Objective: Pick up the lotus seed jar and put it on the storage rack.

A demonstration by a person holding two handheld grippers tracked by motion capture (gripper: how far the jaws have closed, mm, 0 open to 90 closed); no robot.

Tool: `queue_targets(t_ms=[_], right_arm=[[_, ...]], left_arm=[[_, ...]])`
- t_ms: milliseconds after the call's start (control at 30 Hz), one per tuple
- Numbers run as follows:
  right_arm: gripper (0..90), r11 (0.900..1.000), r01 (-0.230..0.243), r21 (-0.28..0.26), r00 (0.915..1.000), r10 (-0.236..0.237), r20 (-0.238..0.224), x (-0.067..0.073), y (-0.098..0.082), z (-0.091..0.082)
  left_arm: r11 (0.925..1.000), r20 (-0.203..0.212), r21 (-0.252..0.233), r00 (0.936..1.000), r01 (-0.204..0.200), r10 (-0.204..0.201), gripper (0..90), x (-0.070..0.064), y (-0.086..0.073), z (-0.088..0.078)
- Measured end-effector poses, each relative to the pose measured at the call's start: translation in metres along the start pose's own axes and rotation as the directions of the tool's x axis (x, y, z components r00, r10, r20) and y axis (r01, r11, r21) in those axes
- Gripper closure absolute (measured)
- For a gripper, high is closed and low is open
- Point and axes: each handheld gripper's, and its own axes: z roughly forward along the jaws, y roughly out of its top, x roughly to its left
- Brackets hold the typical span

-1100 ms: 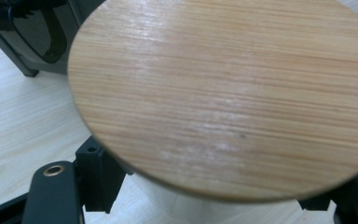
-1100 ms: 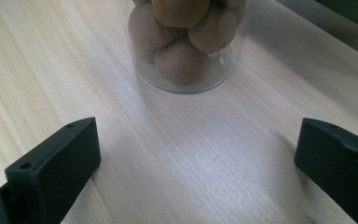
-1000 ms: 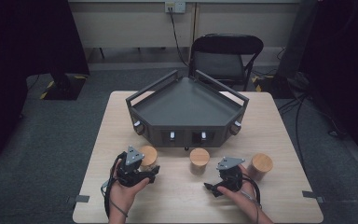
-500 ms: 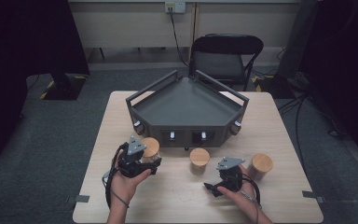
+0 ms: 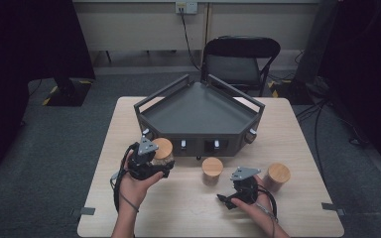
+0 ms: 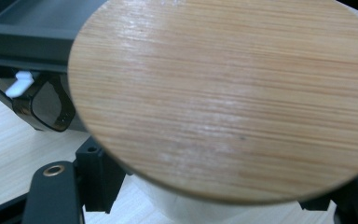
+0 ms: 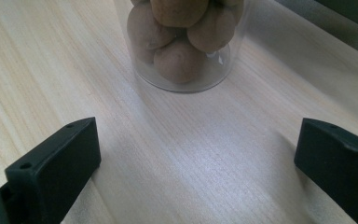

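Observation:
A glass jar with a round bamboo lid (image 5: 162,148) is held off the table by my left gripper (image 5: 159,159), whose jaws are shut on its body just in front of the dark grey tray (image 5: 198,111). In the left gripper view the lid (image 6: 223,98) is very close, with the black jaws below it on either side. My right gripper (image 5: 242,184) rests low over the table with its jaws open (image 7: 200,168) and nothing between them. Just ahead of it stands a second jar (image 7: 184,44) of brown balls, seen from above as the middle jar (image 5: 212,168).
A third lidded jar (image 5: 277,174) stands to the right of my right gripper. The tray has raised rails and sits at the back half of the light wooden table (image 5: 188,213). A black folding chair (image 5: 240,62) stands behind the table.
My left gripper has lifted the jar off the table and carried it a little toward the tray's front. The right gripper has stayed where it was.

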Motion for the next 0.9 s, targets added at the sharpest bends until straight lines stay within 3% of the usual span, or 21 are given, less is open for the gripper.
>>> queue_targets(t_ms=[900], right_arm=[[0.0, 1.000, -0.007, 0.000, 1.0000, 0.007, 0.007, 0.002, 0.000, 0.000]], left_arm=[[0.9998, -0.005, 0.011, 0.9998, -0.018, 0.018, 25.2, 0.008, 0.047, 0.003]])
